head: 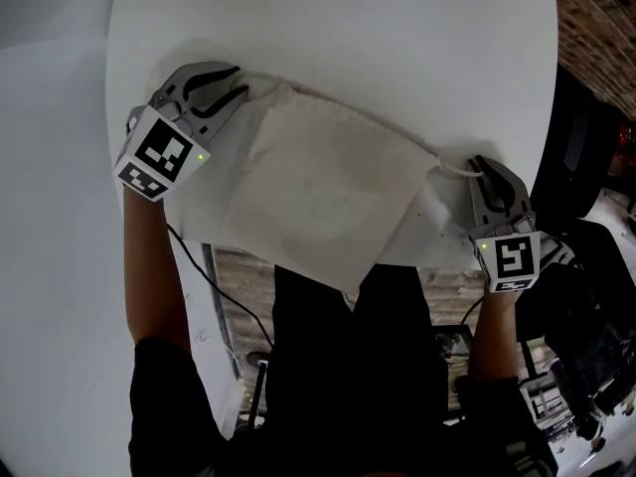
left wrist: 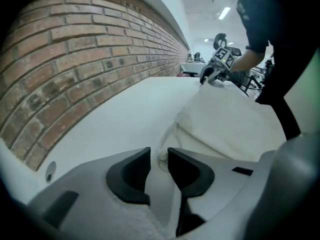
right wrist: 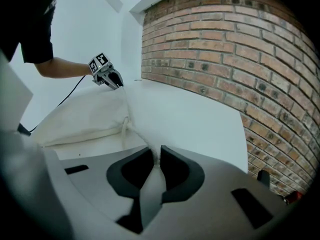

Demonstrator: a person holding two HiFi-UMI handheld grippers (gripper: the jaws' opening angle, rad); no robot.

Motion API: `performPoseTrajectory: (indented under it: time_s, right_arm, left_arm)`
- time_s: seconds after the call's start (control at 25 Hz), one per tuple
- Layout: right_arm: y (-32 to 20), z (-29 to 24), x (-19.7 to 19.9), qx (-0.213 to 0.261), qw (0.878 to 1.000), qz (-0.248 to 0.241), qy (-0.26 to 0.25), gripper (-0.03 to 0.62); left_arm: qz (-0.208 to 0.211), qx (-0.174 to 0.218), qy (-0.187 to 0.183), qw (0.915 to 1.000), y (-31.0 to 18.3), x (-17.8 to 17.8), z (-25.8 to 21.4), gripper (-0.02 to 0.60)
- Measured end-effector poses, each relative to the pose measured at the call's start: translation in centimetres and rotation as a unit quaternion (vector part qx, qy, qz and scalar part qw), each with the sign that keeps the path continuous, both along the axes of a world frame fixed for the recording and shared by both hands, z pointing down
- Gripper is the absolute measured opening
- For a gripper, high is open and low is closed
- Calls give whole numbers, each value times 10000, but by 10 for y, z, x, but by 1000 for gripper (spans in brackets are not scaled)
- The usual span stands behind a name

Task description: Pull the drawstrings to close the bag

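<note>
**Item 1, far left.** We list the left gripper (head: pixel 237 82) low on the white table (head: pixel 397 38). Its marker cube (head: pixel 159 155) faces up and a bare forearm (head: pixel 154 266) is behind it. A black cable (head: pixel 199 271) trails from it past the table's near edge. In the left gripper view its dark pads (left wrist: pixel 131 176) stand a narrow way apart, with table showing through the gap.

**Item 2.** We list the left drawstring (left wrist: pixel 162 156), a pale cord with a knotted end. It sits at the mouth of that gap, just beside the right-hand pad. We see no pinch on it.

**Item 3, centre.** We list the cloth bag (head: pixel 318 192), off-white and slack, lying on the table between the two grippers. Its mouth hem runs along the far side, from one gripper across to the other. Its near corner hangs over the table edge toward the person.

**Item 4.** We list the right drawstring (right wrist: pixel 131 129), a thin cord that leaves the bag's right corner. It runs straight into the other tool's tips.

**Item 5, right.** We list the right gripper (head: pixel 480 167), also low on the table, with its own marker cube (head: pixel 512 259) facing up. In the right gripper view its pads (right wrist: pixel 127 174) are drawn nearly together, and the cord is clamped between their tips.

**Item 6, far right.** We list a brick wall (head: pixel 596 18) past the table's edge.
</note>
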State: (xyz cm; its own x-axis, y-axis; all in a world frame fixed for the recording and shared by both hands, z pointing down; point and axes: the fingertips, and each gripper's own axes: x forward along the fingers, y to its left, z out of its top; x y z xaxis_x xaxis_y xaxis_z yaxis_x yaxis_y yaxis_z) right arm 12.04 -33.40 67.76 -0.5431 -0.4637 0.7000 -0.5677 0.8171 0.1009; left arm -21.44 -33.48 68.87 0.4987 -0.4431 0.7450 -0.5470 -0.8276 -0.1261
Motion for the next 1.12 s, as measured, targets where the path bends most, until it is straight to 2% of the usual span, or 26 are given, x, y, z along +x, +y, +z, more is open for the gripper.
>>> performPoseTrajectory:
  time_s: [0.12, 0.2, 0.36, 0.48, 0.6, 0.76, 0.88, 1.0, 1.12]
  right_arm:
    - [0, 0, 0, 11, 10000, 4, 5, 44]
    - [0, 0, 0, 22, 10000, 12, 7, 44]
    - [1, 0, 0, 26, 10000, 30, 10, 44]
    - [0, 1, 1, 7, 10000, 27, 12, 44]
    - [0, 2, 1, -4, 10000, 36, 2, 44]
    - [0, 1, 1, 9, 10000, 24, -4, 44]
    - [1, 1, 1, 130, 9999, 7, 38, 44]
    - [0, 0, 2, 196, 9998, 104, -15, 41]
    - [-3, -6, 5, 294, 9990, 249, -208, 40]
  left_arm:
    - [541, -351, 63, 9979, 2, 4, 2, 93]
    - [684, -705, 279, 9948, 4, 5, 4, 54]
    - [465, -1087, 740, 9902, 0, 4, 3, 52]
    - [141, -1240, 822, 9888, -2, 4, 3, 51]
    - [-179, -1229, 798, 9890, -4, 4, 4, 51]
    - [-400, -931, 437, 9939, -4, 5, 4, 49]
    - [-513, -256, 34, 9983, -2, 7, 3, 49]
    - [-1004, 381, -177, 9941, 3, 2, 3, 49]
    - [-1483, 856, -111, 9852, 4, -6, -6, 48]
